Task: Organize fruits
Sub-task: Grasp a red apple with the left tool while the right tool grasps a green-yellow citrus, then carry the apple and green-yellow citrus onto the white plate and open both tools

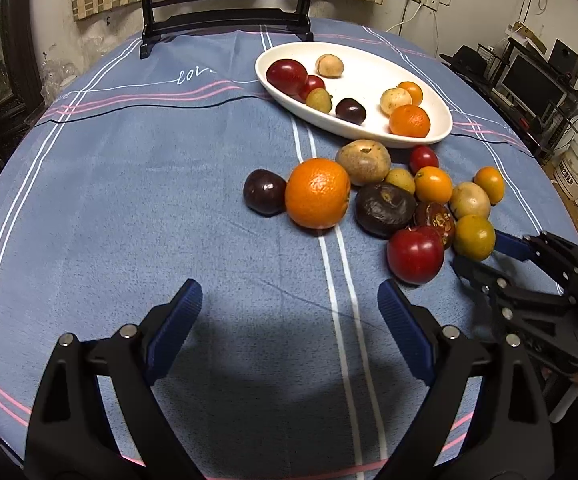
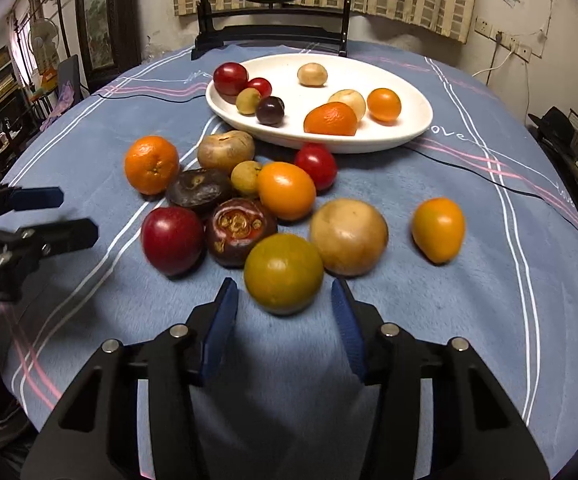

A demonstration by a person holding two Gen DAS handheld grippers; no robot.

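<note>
Right gripper (image 2: 285, 300) fingers spread, greenish citrus (image 2: 283, 273) between tips, resting on counter (image 2: 489, 300). Left gripper (image 1: 289, 300) fingers wide apart, nothing held. Loose fruit pile beyond; white oval plate (image 2: 417, 120) farther back holds eight fruits.

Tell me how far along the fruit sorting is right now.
Partly done. Seven fruits already lie in the white dish. In hand: the right tongs are open around the greenish citrus, not yet closed. The left tongs are open and empty. About a dozen fruits remain on the tablecloth.
</note>
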